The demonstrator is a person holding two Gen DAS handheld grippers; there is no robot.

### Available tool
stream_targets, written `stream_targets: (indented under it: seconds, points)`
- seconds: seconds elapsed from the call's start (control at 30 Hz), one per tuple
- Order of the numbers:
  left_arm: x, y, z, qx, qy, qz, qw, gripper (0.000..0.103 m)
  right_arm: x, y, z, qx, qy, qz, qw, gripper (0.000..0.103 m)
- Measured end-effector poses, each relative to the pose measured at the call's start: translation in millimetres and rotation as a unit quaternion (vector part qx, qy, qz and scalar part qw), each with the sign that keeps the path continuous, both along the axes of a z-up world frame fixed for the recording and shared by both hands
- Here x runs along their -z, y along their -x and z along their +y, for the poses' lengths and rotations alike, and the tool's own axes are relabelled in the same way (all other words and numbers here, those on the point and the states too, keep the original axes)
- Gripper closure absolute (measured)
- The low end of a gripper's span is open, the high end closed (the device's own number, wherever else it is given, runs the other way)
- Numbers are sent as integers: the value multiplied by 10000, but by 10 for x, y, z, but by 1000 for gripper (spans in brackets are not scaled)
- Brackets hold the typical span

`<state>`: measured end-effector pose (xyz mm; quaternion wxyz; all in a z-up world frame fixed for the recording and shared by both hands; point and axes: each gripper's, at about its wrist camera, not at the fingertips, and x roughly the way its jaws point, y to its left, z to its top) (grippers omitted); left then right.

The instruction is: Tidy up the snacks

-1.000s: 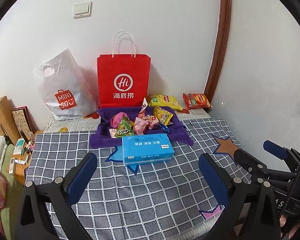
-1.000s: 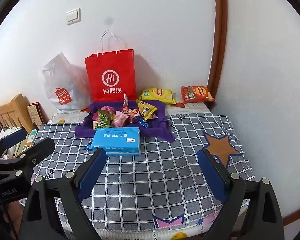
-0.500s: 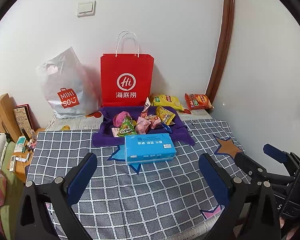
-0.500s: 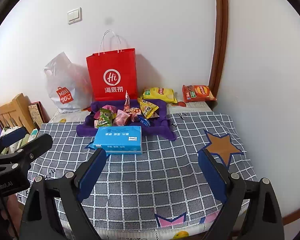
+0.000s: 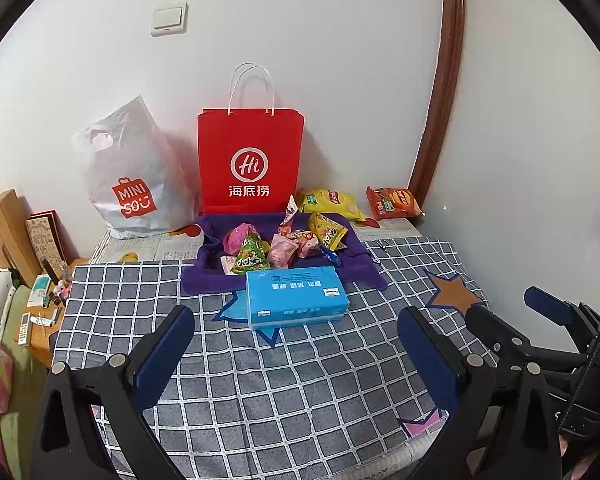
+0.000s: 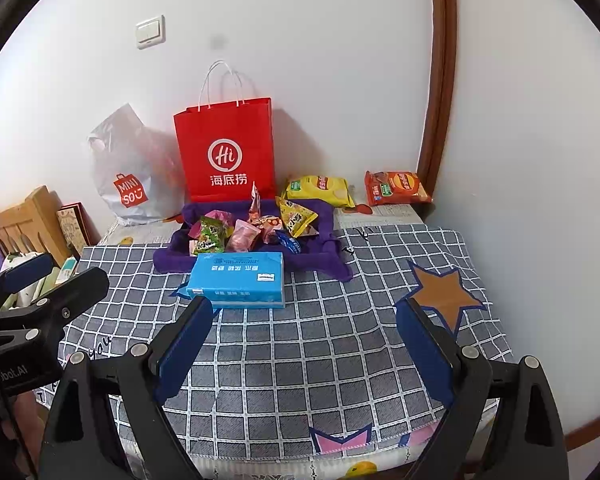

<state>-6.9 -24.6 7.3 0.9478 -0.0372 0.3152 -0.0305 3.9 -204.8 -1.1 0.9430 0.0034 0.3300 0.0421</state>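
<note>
A purple cloth tray (image 5: 204, 276) (image 6: 168, 258) holds several small snack packets, among them a green one (image 5: 250, 258) (image 6: 210, 236) and a yellow one (image 5: 326, 230) (image 6: 296, 216). A yellow chip bag (image 5: 332, 200) (image 6: 320, 190) and an orange chip bag (image 5: 394, 202) (image 6: 396, 188) lie behind it by the wall. My left gripper (image 5: 296, 360) and my right gripper (image 6: 304, 348) are both open and empty, above the near part of the table, well short of the snacks.
A blue tissue pack (image 5: 296, 298) (image 6: 238, 278) lies in front of the tray on the checked tablecloth (image 5: 300, 392). A red paper bag (image 5: 250, 162) (image 6: 226, 150) and a white plastic bag (image 5: 134, 176) stand against the wall. A wooden shelf with clutter (image 5: 32, 280) is at left.
Both grippers have drifted slightly; the scene has shifted a little in both views. Nothing on the table has moved and both grippers stay open.
</note>
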Motion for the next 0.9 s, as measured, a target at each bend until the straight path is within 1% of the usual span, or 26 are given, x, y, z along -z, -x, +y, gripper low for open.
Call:
stream_targets:
  seconds: [0.9]
  points:
    - [-43, 27, -11, 4, 29, -43, 10000, 1, -32, 35, 9, -11, 23, -61, 10000, 11]
